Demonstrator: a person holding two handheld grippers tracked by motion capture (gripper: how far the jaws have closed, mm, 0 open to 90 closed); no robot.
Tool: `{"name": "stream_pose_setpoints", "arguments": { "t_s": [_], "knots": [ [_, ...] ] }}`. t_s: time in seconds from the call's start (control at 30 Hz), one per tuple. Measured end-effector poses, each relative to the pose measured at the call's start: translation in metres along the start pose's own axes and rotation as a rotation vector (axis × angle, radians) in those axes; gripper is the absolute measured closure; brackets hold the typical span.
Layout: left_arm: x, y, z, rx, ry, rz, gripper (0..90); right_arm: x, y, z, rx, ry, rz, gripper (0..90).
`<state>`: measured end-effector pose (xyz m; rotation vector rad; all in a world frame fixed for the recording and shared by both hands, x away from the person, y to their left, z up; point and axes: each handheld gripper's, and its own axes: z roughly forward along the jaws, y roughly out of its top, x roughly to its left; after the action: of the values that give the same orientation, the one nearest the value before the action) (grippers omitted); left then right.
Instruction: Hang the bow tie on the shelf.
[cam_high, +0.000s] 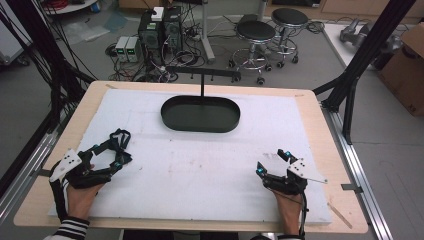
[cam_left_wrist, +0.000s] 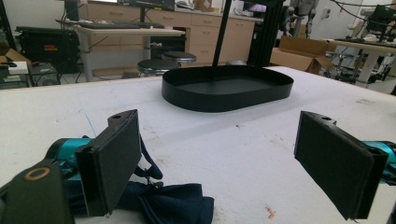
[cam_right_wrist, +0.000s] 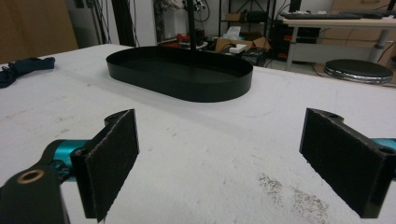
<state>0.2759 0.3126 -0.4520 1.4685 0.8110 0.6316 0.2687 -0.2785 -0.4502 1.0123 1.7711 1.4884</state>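
I am judging the work as barely begun; nothing is lying in the black oval tray (cam_high: 200, 114) yet, and the dark blue bow tie (cam_high: 118, 145) is still lying on the desk's near left part, well apart from that tray; what is left, as I am reading it, is to grasp the tie, carry it forward and set it in the tray or hang it on the hooked stand (cam_high: 202, 75) rising behind it, though which of the two I cannot tell. Going from largest down: the room is showing a grey floor strewn with cables, computer towers, two round stools and cardboard boxes at the right, with black frame posts flanking the desk; the desk (cam_high: 320, 150) is a light wooden top under a white, scuffed sheet (cam_high: 200, 170) with faint brown specks near the right side. The left gripper (cam_high: 120, 155) is resting low with its fingers (cam_left_wrist: 112, 158) standing wide apart and holding nothing, the tie lying just beside and partly under the left finger; the right gripper (cam_high: 272, 161) is waiting on the near right, its fingers (cam_right_wrist: 114, 158) likewise spread wide over bare sheet, gripping nothing.
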Motion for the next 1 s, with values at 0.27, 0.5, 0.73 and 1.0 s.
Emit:
{"name": "stream_pose_setpoints", "arguments": {
  "t_s": [0.27, 0.5, 0.73, 1.0],
  "knots": [
    [-0.0006, 0.0, 0.0, 0.002, -0.001, 0.009, 15.1, -0.0005, 0.0, -0.0003, -0.001, 0.0, 0.001, 10.7],
    [-0.0001, 0.0001, 0.0002, 0.0, -0.002, 0.001, 14.9, -0.001, 0.0, -0.0002, -0.001, -0.002, 0.017, 10.7],
    [0.0005, 0.0003, 0.0007, 0.002, 0.008, -0.017, 14.7, -0.0006, 0.0001, -0.0002, 0.004, -0.006, 0.019, 10.7],
    [0.0021, 0.0011, 0.001, 0.014, 0.008, -0.023, 14.6, -0.0014, 0.0003, 0.0006, 0.008, -0.002, 0.019, 10.7]
  ]
}}
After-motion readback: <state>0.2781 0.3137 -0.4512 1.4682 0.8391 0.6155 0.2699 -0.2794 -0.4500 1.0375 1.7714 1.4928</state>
